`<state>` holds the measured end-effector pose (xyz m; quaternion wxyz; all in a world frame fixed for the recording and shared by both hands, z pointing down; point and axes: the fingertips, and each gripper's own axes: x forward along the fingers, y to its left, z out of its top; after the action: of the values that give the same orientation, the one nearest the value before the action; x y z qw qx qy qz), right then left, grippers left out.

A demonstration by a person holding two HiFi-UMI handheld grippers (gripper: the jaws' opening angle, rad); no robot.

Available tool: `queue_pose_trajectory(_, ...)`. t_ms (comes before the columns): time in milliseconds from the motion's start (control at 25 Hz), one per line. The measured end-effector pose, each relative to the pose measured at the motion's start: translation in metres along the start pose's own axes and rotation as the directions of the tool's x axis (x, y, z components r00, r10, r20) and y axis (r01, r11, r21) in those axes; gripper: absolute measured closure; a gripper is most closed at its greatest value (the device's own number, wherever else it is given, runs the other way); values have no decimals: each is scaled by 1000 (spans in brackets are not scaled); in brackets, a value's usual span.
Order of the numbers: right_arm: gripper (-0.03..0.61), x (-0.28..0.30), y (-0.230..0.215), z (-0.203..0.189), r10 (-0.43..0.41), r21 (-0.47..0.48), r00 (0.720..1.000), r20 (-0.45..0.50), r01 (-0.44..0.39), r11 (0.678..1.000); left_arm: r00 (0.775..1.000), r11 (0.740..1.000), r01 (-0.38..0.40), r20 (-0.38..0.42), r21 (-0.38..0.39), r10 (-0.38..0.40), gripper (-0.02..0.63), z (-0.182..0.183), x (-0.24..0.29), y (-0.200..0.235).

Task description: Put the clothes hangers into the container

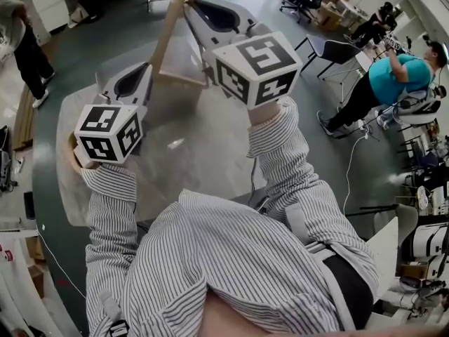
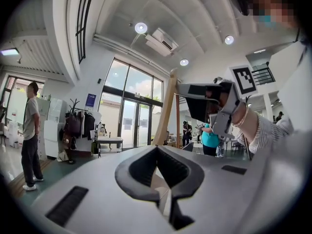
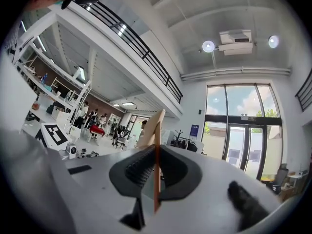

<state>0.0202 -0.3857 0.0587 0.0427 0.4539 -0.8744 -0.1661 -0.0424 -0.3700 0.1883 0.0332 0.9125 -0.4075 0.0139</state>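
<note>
Table (image 1: pixel 200 161) below. Hanger (image 1: pixel 170 30) held high over it, level btwn both hands; container not in view. L tongs (image 2: pixel 158 175) & R tongs (image 3: pixel 156 175) each clamped on its wood. Risk: hands pulling unevenly twist the thin bar, so it slips out.

Bright daylight — fisheye warp, dark vignetted corners

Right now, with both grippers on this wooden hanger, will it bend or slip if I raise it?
Probably stiff: the wooden hanger runs straight between the left gripper and the right gripper. Likely light, since it is thin wood. It might pivot, because the right jaws pinch only a narrow edge.
</note>
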Motion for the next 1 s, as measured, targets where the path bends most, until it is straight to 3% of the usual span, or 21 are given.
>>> queue_pose_trajectory(440, 545, 39, 10, 25, 15, -26, 999, 28, -15, 1000, 1000, 999, -22, 17, -28, 22, 603, 9, -8, 35)
queue_pose_trajectory(1000, 545, 72, 30, -73, -8, 52, 996, -85, 13, 999, 998, 994, -45, -40, -102, 41, 603, -40, -1, 60)
